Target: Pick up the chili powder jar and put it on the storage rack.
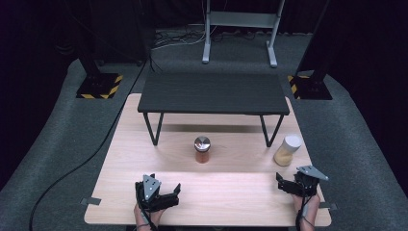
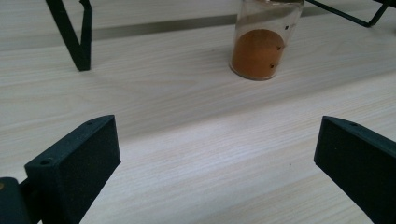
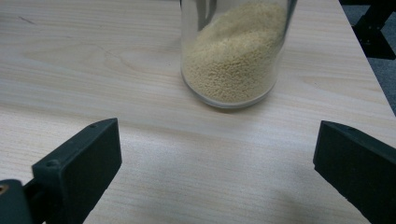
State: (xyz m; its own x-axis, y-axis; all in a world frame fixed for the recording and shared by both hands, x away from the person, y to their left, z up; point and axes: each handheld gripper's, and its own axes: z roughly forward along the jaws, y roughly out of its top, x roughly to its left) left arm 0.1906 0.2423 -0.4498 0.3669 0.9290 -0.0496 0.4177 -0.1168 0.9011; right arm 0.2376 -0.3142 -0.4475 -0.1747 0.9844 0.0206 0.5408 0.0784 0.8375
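On the pale wooden table (image 1: 221, 192) both grippers rest near the edge closest to the person, jaws spread wide with nothing between them. The left gripper (image 1: 161, 192) sits at about seven o'clock from the jar of orange powder (image 1: 202, 149), well apart from it. The right gripper (image 1: 291, 185) lies at six o'clock from the jar of pale grains (image 1: 287, 150), near but not touching. A small black bench (image 1: 214, 93) stands at twelve o'clock behind both jars.
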